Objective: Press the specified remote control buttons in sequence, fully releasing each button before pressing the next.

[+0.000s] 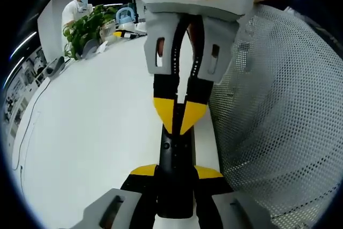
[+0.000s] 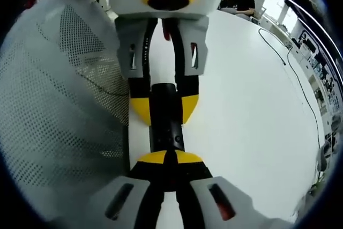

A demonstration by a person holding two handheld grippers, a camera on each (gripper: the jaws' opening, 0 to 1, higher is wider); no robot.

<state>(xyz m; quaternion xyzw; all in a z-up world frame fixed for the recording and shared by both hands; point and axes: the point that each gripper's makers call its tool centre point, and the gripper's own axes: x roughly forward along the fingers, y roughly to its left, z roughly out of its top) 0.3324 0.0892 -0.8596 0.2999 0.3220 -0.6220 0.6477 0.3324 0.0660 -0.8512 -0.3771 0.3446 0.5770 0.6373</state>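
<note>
worktop (image 1: 96, 127): smooth, matt white
remote control (image 1: 176, 162): black plastic, slight sheen
mesh cloth (image 1: 284, 111): grey, perforated weave
left tongs (image 1: 176, 171): yellow-tipped matt plastic

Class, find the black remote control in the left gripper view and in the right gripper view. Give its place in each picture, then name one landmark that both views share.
Left gripper view: the remote control stands bottom centre, clamped between that view's own yellow-tipped jaws.
Right gripper view: the remote control runs down the centre, between the far gripper's jaws.
Shared landmark: the white table.
</note>
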